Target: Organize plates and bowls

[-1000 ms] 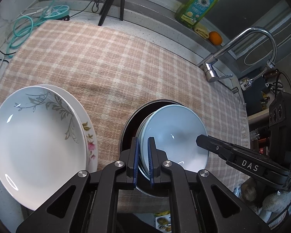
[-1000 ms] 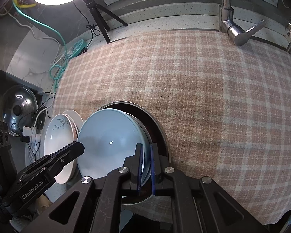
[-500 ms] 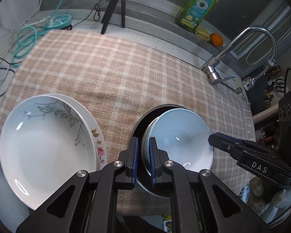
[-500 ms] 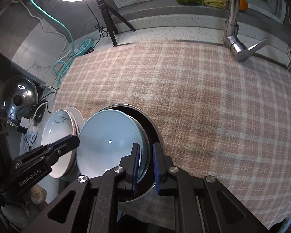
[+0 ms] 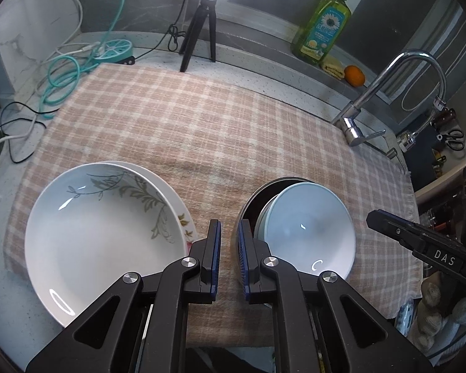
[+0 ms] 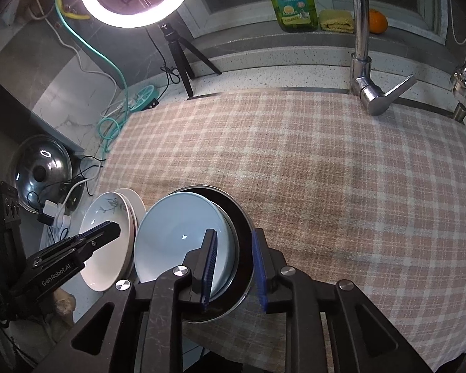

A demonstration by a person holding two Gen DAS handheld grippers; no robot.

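Note:
A pale blue bowl sits stacked inside a dark metal-rimmed dish on the checked cloth. It also shows in the right wrist view, inside the dark dish. Two stacked white plates, the top one with a leaf pattern, lie to its left; they show in the right wrist view too. My left gripper is open and empty, above the cloth between plates and dish. My right gripper is open and empty, its jaws either side of the dish's right rim.
A checked cloth covers the counter. A tap stands at the back right, a ring light tripod at the back. Soap bottle, orange and cables lie behind. A pot lid leans far left.
Both grippers let go of the blue bowl's rim, opened and drew back and up. The bowl rests in the dark dish.

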